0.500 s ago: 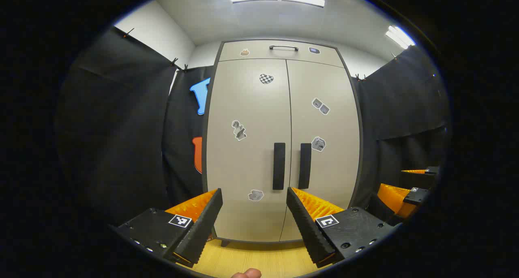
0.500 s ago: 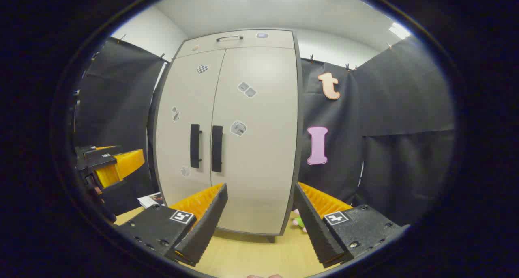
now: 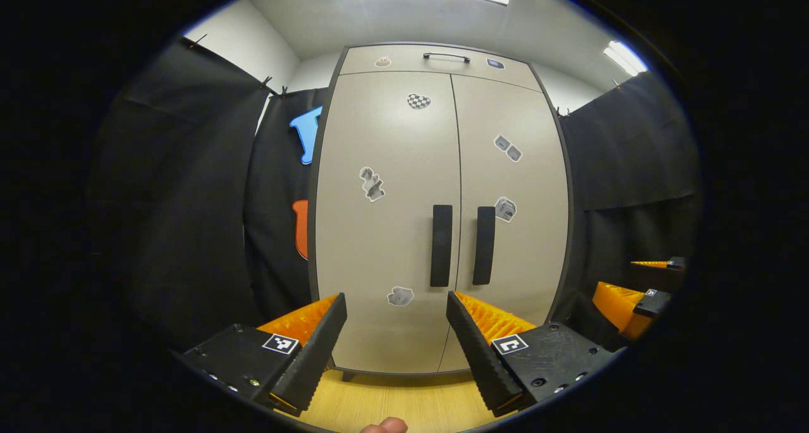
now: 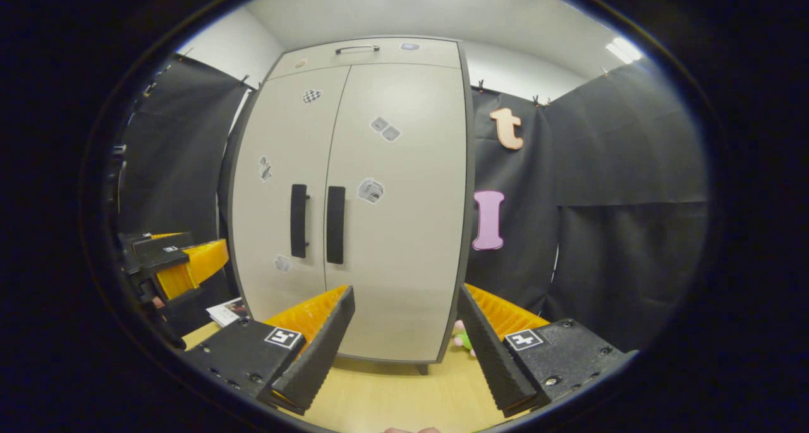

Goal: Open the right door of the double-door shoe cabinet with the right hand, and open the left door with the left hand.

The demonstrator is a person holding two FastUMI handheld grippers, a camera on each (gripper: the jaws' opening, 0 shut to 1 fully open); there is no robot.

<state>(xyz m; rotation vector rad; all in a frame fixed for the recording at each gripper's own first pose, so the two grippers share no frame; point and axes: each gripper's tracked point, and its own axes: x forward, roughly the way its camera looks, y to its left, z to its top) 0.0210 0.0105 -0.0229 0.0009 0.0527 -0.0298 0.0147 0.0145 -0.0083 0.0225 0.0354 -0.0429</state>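
**Both doors shut, both hand-held grippers released short of the handles**

We see the shoe cabinet [image 3: 436, 218] standing upright on the wooden floor [image 3: 404, 401] against the black cloth wall, both doors shut. In the left gripper view the left door [image 3: 385, 243] and right door [image 3: 512, 243] meet at a centre seam, with the left handle [image 3: 441, 245] and right handle [image 3: 485, 245] as two dark vertical bars just beside it. Small stickers dot both doors, and a top panel carries a slim horizontal handle [image 3: 446, 56].

We hold the left hand-held gripper [image 3: 397, 306] level and facing the lower left door, its fingers spread wide and grasping nothing, well apart from the cabinet. The right hand-held gripper [image 4: 406, 300] points at the lower right door [image 4: 398, 231], also released and empty.

Compared with half a second ago, the cabinet looms slightly larger and the handles sit higher in both views; the doors remain shut.
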